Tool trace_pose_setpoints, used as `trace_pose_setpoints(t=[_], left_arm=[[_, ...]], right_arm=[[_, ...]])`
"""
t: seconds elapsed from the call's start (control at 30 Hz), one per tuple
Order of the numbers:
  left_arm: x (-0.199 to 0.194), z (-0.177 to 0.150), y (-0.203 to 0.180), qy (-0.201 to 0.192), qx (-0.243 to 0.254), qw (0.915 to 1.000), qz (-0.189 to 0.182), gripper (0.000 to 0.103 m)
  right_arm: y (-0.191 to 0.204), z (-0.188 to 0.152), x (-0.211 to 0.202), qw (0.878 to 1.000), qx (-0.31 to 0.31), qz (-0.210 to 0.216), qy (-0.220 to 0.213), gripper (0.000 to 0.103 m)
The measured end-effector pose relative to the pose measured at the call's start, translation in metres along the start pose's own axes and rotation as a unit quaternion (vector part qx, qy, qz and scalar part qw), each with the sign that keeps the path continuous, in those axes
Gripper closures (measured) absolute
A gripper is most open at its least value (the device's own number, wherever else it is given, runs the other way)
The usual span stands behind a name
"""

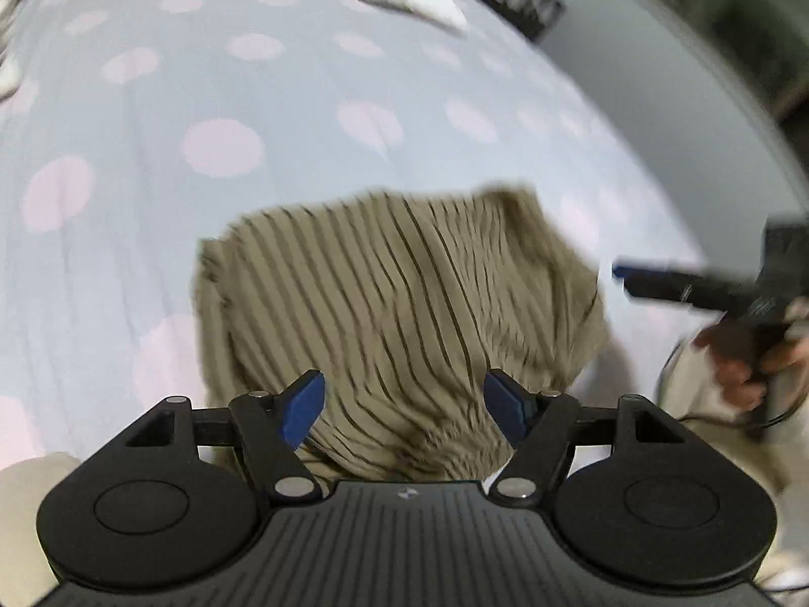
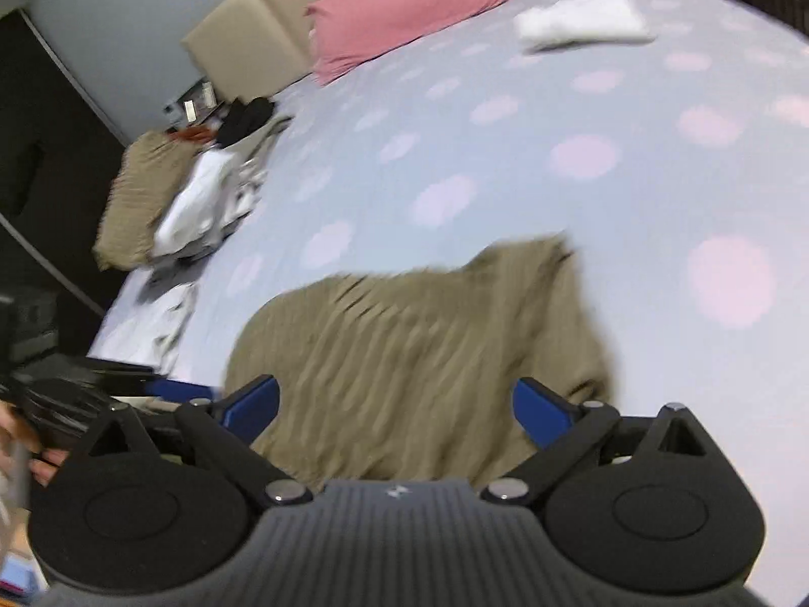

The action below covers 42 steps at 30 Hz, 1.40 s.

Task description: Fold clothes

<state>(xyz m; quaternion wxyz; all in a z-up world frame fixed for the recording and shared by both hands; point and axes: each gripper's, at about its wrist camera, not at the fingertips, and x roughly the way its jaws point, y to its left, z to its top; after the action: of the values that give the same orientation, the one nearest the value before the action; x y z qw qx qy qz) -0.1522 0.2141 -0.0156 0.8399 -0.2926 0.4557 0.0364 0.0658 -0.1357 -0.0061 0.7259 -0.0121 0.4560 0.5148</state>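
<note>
A tan striped garment (image 1: 399, 323) lay folded in a rumpled bundle on a bed (image 1: 151, 212) covered in a pale blue sheet with pink dots, just ahead of both handheld tools. The left gripper (image 1: 404, 404) hung above the near edge of the garment with its blue pads spread apart and nothing clamped between them; the cloth showed in the gap but the pads did not press on it. The right gripper (image 2: 397, 412) likewise stood wide apart over the same garment (image 2: 419, 344), holding nothing. In the left wrist view, the right gripper (image 1: 619, 273) reached in from the right edge, held by a person's hand (image 1: 748, 359).

A folded white item (image 2: 581, 23) rested farther up the bed, well apart from the tan garment. A pink pillow (image 2: 409, 5) leaned against a beige headboard (image 2: 242, 35). Along the bed's far-left edge sat a loose pile of clothes (image 2: 202, 202), white, grey and tan pieces mixed, with a dark piece beyond. Both views were blurred, so finer details could not be told.
</note>
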Motion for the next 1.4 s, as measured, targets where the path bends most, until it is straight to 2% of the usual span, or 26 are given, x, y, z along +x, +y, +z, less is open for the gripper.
trace_pose_setpoints(t=[0.07, 0.17, 0.27, 0.37, 0.47, 0.53, 0.63, 0.67, 0.77, 0.83, 0.93, 1.0, 1.07, 1.1, 1.13, 1.17, 1.2, 1.23, 1.4], left_arm=[[-0.004, 0.011, 0.023, 0.002, -0.047, 0.9989, 0.001, 0.029], [0.006, 0.025, 0.061, 0.048, -0.127, 0.9906, 0.014, 0.030], [0.027, 0.027, 0.085, 0.089, -0.166, 0.9819, 0.023, 0.031], [0.048, 0.030, 0.092, 0.119, -0.168, 0.9782, 0.026, 0.031], [0.059, 0.036, 0.096, 0.118, -0.173, 0.9778, 0.009, 0.031], [0.064, 0.039, 0.099, 0.120, -0.182, 0.9759, 0.004, 0.029], [0.063, 0.040, 0.100, 0.126, -0.184, 0.9748, -0.005, 0.026], [0.067, 0.040, 0.097, 0.128, -0.180, 0.9752, -0.006, 0.025], [0.073, 0.041, 0.091, 0.133, -0.175, 0.9755, -0.015, 0.025], [0.077, 0.042, 0.087, 0.132, -0.171, 0.9761, -0.022, 0.025], [0.079, 0.042, 0.076, 0.122, -0.143, 0.9815, -0.038, 0.025], [0.081, 0.040, 0.070, 0.116, -0.136, 0.9834, -0.030, 0.038], [0.083, 0.039, 0.066, 0.112, -0.137, 0.9841, -0.016, 0.065], [0.085, 0.039, 0.069, 0.111, -0.146, 0.9829, -0.016, 0.072], [0.085, 0.040, 0.073, 0.108, -0.156, 0.9815, -0.025, 0.083], [0.084, 0.039, 0.075, 0.105, -0.158, 0.9814, -0.032, 0.086], [0.083, 0.038, 0.075, 0.103, -0.154, 0.9822, -0.032, 0.087], [0.082, 0.037, 0.074, 0.100, -0.151, 0.9830, -0.033, 0.089], [0.078, 0.036, 0.050, 0.085, -0.096, 0.9917, -0.009, 0.092]], right_arm=[[-0.020, 0.013, -0.003, 1.000, 0.011, -0.013, 0.010, 0.003], [-0.061, 0.029, 0.008, 0.997, 0.066, -0.013, 0.035, 0.003], [-0.096, 0.038, 0.033, 0.988, 0.131, 0.006, 0.077, 0.003], [-0.124, 0.044, 0.059, 0.974, 0.187, 0.046, 0.116, 0.002], [-0.139, 0.048, 0.068, 0.965, 0.205, 0.102, 0.128, 0.001], [-0.148, 0.049, 0.072, 0.952, 0.234, 0.142, 0.138, 0.001], [-0.148, 0.045, 0.082, 0.943, 0.243, 0.168, 0.152, 0.001], [-0.147, 0.044, 0.085, 0.941, 0.244, 0.176, 0.158, 0.001], [-0.129, 0.044, 0.092, 0.944, 0.207, 0.186, 0.177, 0.000], [-0.122, 0.043, 0.100, 0.943, 0.203, 0.194, 0.180, 0.000], [-0.118, 0.044, 0.109, 0.935, 0.222, 0.217, 0.172, 0.000], [-0.114, 0.042, 0.114, 0.930, 0.232, 0.233, 0.162, 0.001], [-0.105, 0.041, 0.115, 0.940, 0.210, 0.215, 0.162, 0.003], [-0.101, 0.041, 0.114, 0.945, 0.193, 0.206, 0.166, 0.010], [-0.097, 0.042, 0.114, 0.950, 0.176, 0.196, 0.169, 0.029], [-0.094, 0.042, 0.113, 0.954, 0.161, 0.184, 0.174, 0.042], [-0.097, 0.040, 0.116, 0.954, 0.167, 0.163, 0.186, 0.073], [-0.100, 0.038, 0.119, 0.954, 0.173, 0.143, 0.197, 0.093], [-0.106, 0.032, 0.117, 0.953, 0.194, 0.137, 0.189, 0.094]])
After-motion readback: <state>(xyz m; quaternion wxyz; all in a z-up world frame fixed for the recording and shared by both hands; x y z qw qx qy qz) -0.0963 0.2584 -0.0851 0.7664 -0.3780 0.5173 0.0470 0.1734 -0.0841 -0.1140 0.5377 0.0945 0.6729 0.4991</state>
